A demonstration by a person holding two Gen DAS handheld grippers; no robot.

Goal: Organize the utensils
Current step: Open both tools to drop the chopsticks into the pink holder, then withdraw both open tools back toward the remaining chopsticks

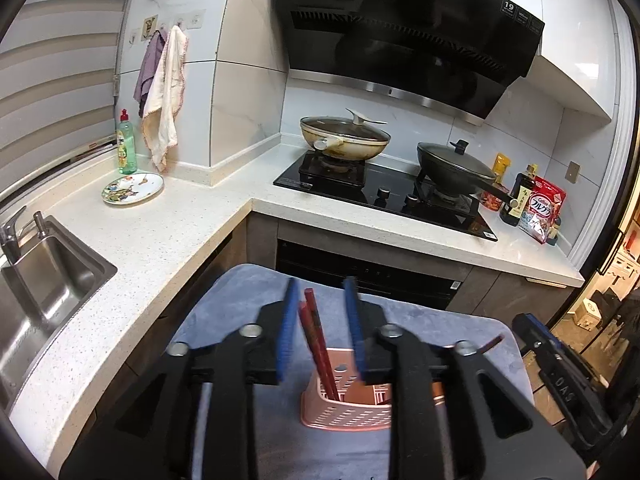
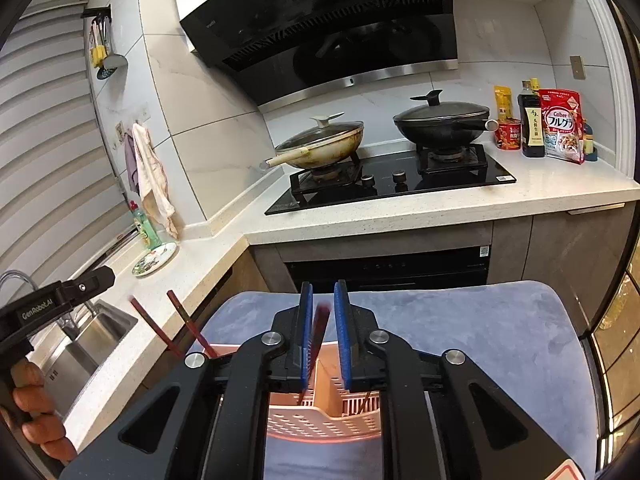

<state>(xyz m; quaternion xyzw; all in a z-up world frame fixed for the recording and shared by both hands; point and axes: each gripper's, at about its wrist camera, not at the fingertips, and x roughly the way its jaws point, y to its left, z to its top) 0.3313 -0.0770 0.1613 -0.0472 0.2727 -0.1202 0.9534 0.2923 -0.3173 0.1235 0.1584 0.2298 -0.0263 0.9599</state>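
Above pink basket [image 1: 346, 408], both grippers parted, chopsticks [image 1: 316, 344] inside

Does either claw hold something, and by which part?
Apparently nothing. Left claw stands open around red chopsticks in the pink basket; right claw is open, a blurred chopstick loose between its pads.

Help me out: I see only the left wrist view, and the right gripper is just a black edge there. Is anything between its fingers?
Observer: Yes. A red chopstick, blurred, stands between the fingers of the right gripper, above the pink basket.
Operator: Is it clamped?
Observer: The blue pads sit close on either side of it, but I cannot tell whether they grip it.
Operator: Is the basket one open bin?
Observer: No, a divider runs down its middle.
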